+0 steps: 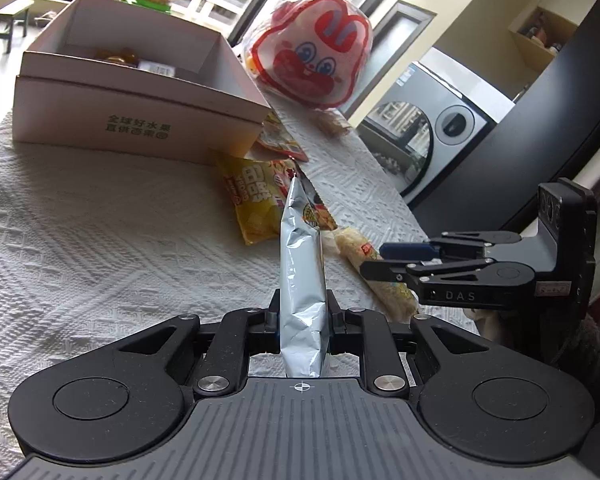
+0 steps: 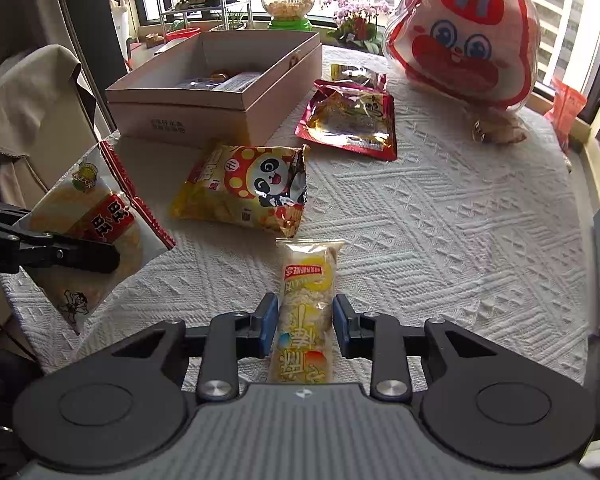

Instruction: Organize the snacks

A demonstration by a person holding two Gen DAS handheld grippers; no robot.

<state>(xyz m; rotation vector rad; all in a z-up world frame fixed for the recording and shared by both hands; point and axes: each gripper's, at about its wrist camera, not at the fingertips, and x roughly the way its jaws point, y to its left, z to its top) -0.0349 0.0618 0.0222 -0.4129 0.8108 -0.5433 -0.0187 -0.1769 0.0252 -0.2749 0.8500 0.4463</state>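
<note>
My left gripper [image 1: 302,312] is shut on a rice-cracker packet [image 1: 302,280], silver-backed, held edge-on above the table; it also shows in the right wrist view [image 2: 96,224] with the left gripper [image 2: 100,258] clamped on it. My right gripper [image 2: 305,328] is open, its blue pads either side of a long yellow snack bar [image 2: 306,312] lying on the cloth; in the left wrist view the right gripper [image 1: 374,260] straddles that bar [image 1: 364,260]. A yellow panda chip bag [image 2: 248,192] lies ahead. The open cardboard box [image 2: 180,114] holds some packets.
A red snack pouch [image 2: 348,120] and a dark packet [image 2: 356,74] lie right of the box. A large red-and-white rabbit container [image 2: 464,36] stands at the back right above a small wrapped snack [image 2: 496,128]. White textured cloth [image 2: 440,220] covers the table.
</note>
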